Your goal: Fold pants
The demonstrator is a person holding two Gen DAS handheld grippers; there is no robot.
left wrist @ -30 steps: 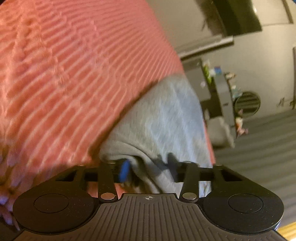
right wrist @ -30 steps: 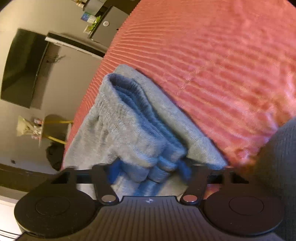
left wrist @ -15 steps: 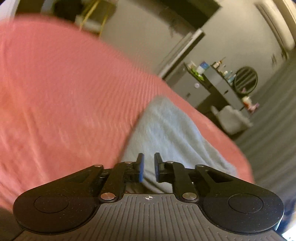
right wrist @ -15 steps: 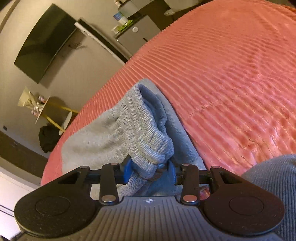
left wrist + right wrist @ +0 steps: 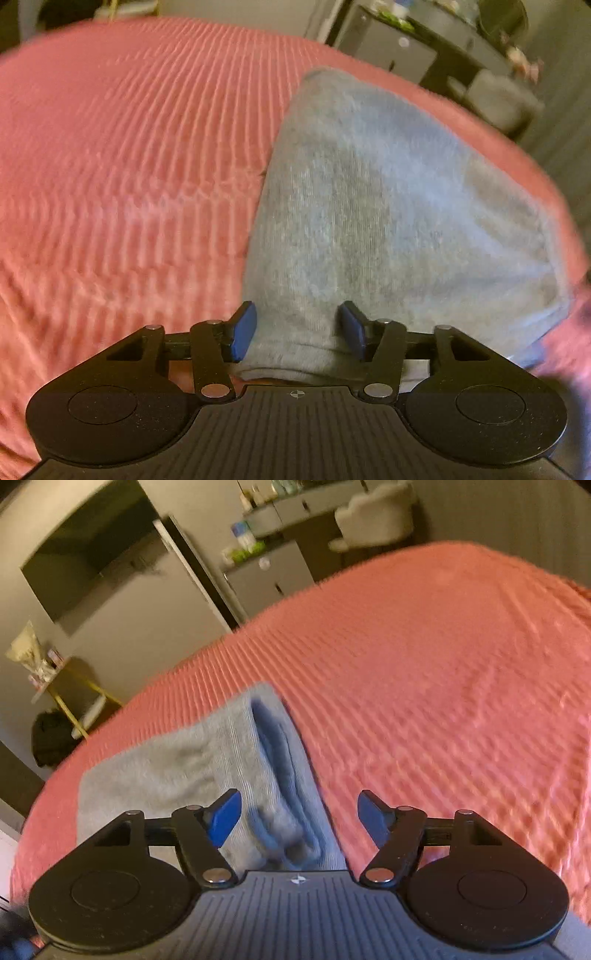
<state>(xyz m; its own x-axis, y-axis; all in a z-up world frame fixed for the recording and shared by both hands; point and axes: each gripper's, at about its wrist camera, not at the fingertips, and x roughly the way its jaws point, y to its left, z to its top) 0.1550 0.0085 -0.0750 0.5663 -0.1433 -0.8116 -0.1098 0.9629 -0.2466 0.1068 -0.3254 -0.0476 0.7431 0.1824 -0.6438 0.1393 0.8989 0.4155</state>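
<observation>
Grey sweatpants (image 5: 388, 206) lie folded into a compact stack on a ribbed salmon-pink bedspread (image 5: 129, 166). In the left wrist view my left gripper (image 5: 299, 330) is open, its blue pads on either side of the near edge of the stack, not pinching it. In the right wrist view the pants (image 5: 207, 768) lie with the layered waistband edge facing right. My right gripper (image 5: 299, 818) is open wide just above that near edge and holds nothing.
The bedspread (image 5: 443, 683) stretches wide to the right of the pants. Beyond the bed stand a dark cabinet (image 5: 273, 579) with bottles, a wall-mounted TV (image 5: 92, 550), a pale chair (image 5: 373, 528) and a small yellow-legged side table (image 5: 66, 686).
My right gripper has let go of the waistband fold and opened wide. My left gripper has opened from nearly shut and now straddles the near edge of the stack. Both views are blurred by motion.
</observation>
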